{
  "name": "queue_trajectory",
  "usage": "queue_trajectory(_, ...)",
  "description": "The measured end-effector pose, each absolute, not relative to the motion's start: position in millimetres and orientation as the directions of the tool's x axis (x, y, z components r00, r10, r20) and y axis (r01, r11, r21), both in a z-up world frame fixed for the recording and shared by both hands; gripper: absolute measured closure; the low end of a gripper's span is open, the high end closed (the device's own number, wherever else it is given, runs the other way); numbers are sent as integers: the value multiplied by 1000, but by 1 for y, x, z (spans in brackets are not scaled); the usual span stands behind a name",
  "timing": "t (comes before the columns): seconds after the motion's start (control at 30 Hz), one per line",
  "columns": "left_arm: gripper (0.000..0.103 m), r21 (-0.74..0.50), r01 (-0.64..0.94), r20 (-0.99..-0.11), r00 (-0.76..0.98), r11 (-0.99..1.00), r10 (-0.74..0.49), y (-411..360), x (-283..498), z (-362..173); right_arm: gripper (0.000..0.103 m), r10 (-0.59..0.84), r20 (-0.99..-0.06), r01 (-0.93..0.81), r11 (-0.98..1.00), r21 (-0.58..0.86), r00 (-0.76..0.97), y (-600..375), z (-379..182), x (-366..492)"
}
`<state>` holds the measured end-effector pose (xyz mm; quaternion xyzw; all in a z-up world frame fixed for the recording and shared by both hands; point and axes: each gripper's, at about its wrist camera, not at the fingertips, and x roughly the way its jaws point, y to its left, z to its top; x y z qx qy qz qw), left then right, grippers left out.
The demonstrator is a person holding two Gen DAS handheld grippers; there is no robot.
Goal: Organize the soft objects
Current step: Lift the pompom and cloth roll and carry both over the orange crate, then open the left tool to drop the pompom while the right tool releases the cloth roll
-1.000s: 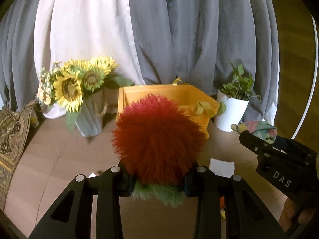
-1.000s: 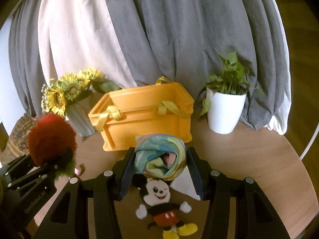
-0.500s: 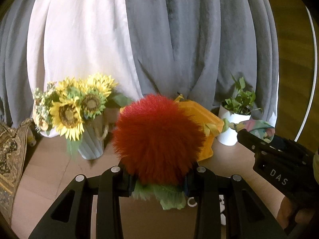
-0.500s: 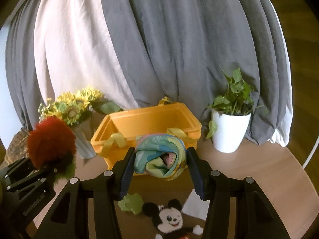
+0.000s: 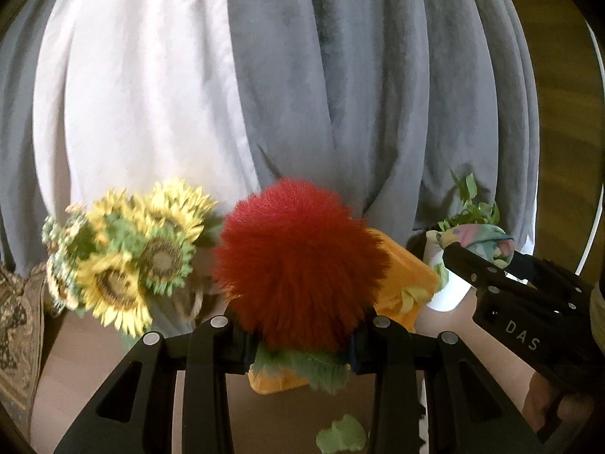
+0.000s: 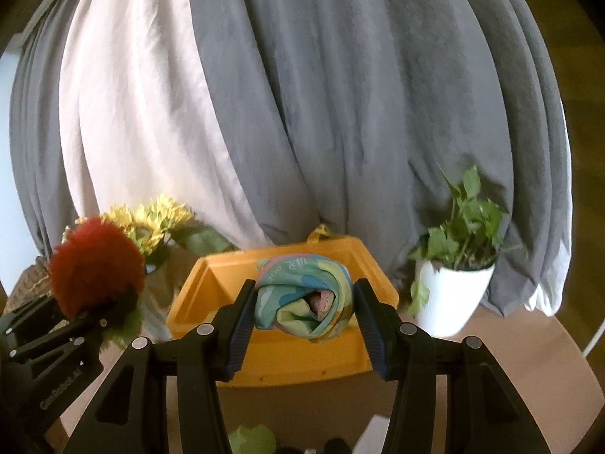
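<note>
We see a fluffy red pom-pom toy with green fringe (image 5: 298, 276) pinched in our left gripper (image 5: 298, 344), and a rolled pastel printed cloth (image 6: 304, 297) clamped by our half-spread right gripper (image 6: 302, 314), above the orange plastic crate (image 6: 211, 283).

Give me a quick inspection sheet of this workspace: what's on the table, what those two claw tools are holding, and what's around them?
Surface: round wooden table, partly hidden by the tools.
Job's things: fluffy red toy and rolled pastel cloth, both held in the air; open orange bin beneath the cloth.
Clutter: small green soft piece and a white scrap lying on the table.
Grippers: left gripper shut on the red toy; right gripper shut on the cloth.
Cables: thin white line at the table's right edge, unclear what it is.
Surroundings: sunflower bouquet, white potted plant, grey and white curtains.
</note>
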<state>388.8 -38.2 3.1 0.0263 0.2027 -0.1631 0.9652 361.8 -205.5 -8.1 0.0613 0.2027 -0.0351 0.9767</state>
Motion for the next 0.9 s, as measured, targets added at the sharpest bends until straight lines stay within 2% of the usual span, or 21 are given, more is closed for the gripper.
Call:
queue_trajectory(0.53,68,25,337,-400,866,941,-299,-58,466,2,51,-61,-402,113,988,106,914,-222,-12,438)
queue_trajectory(0.9,67,-7,342,-495,815,940,-300,-73,518,-32,51,-48,-462,99,991,86,885,-231,-40,488)
